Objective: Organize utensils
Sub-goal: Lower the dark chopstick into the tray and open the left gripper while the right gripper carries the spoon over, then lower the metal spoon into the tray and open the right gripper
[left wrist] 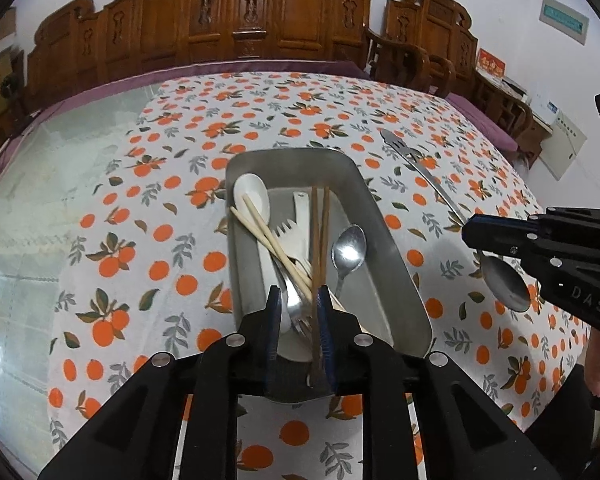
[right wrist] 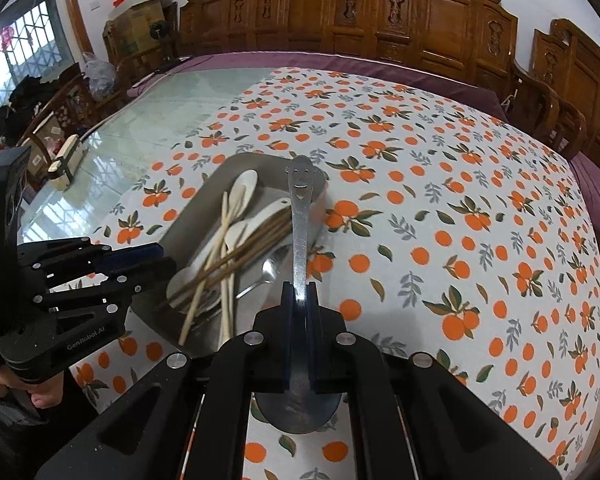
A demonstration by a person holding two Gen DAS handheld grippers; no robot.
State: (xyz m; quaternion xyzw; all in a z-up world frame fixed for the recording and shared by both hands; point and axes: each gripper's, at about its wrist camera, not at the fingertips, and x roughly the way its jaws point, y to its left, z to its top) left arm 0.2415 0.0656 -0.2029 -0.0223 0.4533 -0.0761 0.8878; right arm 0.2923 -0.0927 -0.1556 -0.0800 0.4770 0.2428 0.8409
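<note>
A steel tray on the orange-print cloth holds white spoons, pale chopsticks, dark chopsticks, a fork and a steel spoon. My left gripper hovers open over the tray's near end, its fingers either side of the utensils; it also shows in the right wrist view. My right gripper is shut on a large steel ladle with a smiley-face handle, held beside the tray's right wall; the ladle bowl shows in the left wrist view.
The tablecloth covers the right part of a glass table. Carved wooden chairs line the far edge. A small cream-coloured box lies at the table's left edge.
</note>
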